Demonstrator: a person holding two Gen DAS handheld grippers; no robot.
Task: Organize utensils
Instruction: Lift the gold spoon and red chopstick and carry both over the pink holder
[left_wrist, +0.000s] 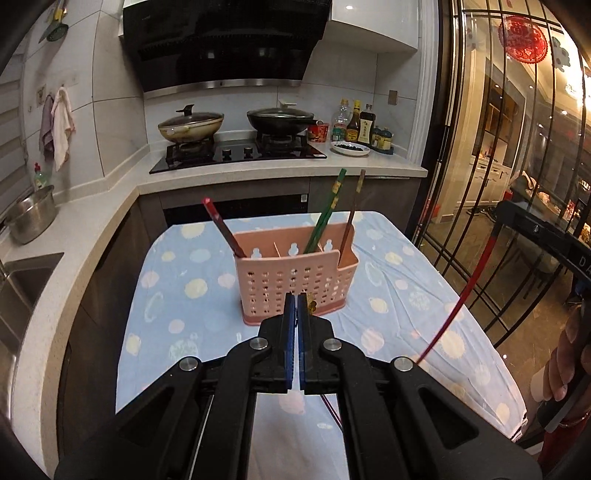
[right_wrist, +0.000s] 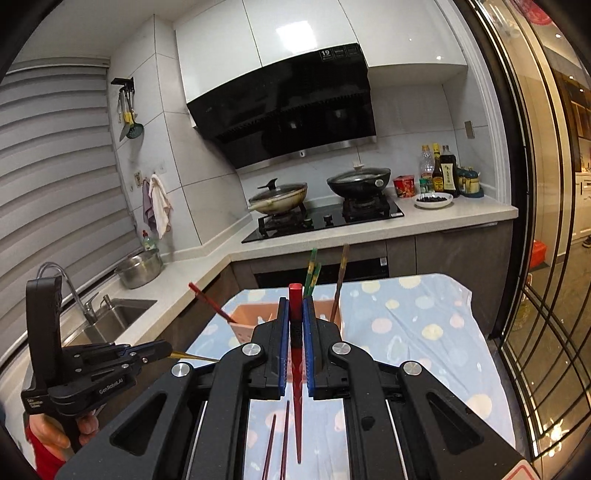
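Observation:
A pink perforated utensil holder (left_wrist: 295, 280) stands on the blue spotted tablecloth (left_wrist: 177, 295). It holds a red chopstick (left_wrist: 223, 229) at the left, green chopsticks (left_wrist: 327, 210) in the middle and a brown chopstick (left_wrist: 352, 214) at the right. My left gripper (left_wrist: 297, 306) is shut on a brown chopstick with a gold end (left_wrist: 311, 303), just in front of the holder. My right gripper (right_wrist: 295, 314) is shut on a red chopstick (right_wrist: 295, 354), held above the table before the holder (right_wrist: 243, 321). Two dark red chopsticks (right_wrist: 277, 439) lie on the cloth below it.
A counter (left_wrist: 92, 214) with a sink (right_wrist: 110, 317), steel pot (left_wrist: 31, 214) and a stove with two pans (left_wrist: 236, 129) runs behind and to the left. Bottles (left_wrist: 358, 125) stand at the back right. A glass door (left_wrist: 517, 166) is on the right.

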